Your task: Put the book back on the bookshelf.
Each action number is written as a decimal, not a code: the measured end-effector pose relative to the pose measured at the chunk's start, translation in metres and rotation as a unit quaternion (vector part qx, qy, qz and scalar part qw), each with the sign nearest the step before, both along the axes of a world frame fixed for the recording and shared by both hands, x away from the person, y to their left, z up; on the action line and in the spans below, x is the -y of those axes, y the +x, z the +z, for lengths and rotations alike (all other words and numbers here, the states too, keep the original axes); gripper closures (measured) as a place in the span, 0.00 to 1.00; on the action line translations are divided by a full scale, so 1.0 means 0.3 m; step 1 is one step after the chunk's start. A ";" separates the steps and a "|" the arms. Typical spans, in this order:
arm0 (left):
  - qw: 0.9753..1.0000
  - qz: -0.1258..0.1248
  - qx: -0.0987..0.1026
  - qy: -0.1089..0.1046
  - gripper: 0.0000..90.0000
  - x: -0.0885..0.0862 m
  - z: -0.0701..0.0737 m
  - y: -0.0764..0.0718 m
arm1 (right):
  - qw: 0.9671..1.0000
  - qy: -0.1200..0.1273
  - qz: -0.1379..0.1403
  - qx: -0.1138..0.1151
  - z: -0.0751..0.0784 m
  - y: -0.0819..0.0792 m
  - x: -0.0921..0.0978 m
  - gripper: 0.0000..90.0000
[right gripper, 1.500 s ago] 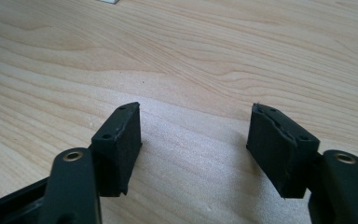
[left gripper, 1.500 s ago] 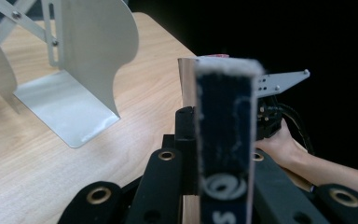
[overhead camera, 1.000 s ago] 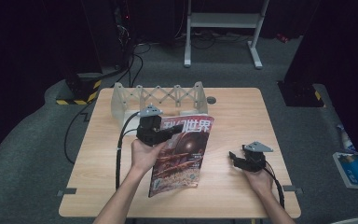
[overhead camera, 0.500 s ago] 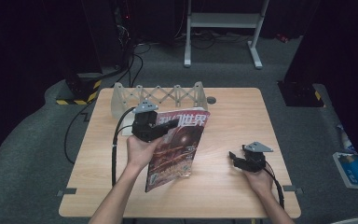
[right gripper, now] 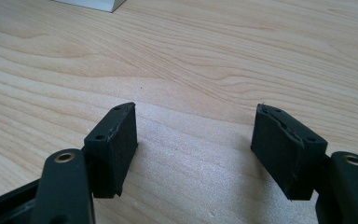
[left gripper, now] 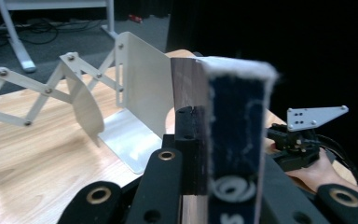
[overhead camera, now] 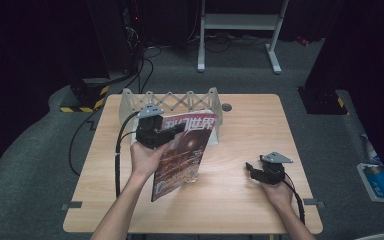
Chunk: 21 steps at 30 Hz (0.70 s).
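Glossy magazine [overhead camera: 180,150], thin, clamped in left gripper [overhead camera: 172,131].

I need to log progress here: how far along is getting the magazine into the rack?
Done: the left gripper has the magazine clamped and lifted upright. In hand: carrying it toward the white folding rack. Left: slotting it in and releasing. The right gripper rests open on the table.

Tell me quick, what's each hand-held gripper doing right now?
Left hand-held gripper: closed on the magazine, holding it up on edge by the rack.
Right hand-held gripper: open, empty, low over the table.
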<state>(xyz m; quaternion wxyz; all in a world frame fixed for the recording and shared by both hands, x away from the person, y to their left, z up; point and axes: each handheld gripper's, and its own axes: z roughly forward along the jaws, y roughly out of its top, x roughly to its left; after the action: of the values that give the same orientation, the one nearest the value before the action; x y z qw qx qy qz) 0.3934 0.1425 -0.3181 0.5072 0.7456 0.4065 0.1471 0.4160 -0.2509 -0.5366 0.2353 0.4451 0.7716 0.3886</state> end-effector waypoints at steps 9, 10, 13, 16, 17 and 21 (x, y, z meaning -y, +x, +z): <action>1.000 0.010 0.010 0.006 0.94 -0.019 0.020 0.005 | 1.000 0.000 0.000 0.000 0.000 0.000 0.000 0.35; 1.000 0.011 0.010 0.004 0.94 -0.019 0.022 0.005 | 1.000 -0.001 0.001 0.001 0.000 0.000 0.000 0.35; 1.000 0.014 0.013 0.004 0.94 -0.022 0.025 0.007 | 1.000 -0.001 0.001 0.002 0.000 0.000 0.000 0.35; 1.000 0.018 0.016 0.010 0.94 -0.029 0.028 0.011 | 1.000 0.000 0.000 0.001 0.000 -0.001 0.000 0.35; 1.000 0.019 0.014 0.008 0.94 -0.030 0.028 0.011 | 1.000 -0.001 0.000 0.001 0.000 -0.001 0.000 0.35; 0.999 0.026 0.019 0.013 0.94 -0.044 0.031 0.012 | 1.000 -0.001 0.001 0.001 0.000 -0.001 0.000 0.35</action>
<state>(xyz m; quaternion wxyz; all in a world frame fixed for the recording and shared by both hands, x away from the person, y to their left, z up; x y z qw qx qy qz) 0.3971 0.1558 -0.3089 0.5011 0.7384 0.4141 0.1793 0.4158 -0.2508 -0.5367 0.2361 0.4436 0.7721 0.3890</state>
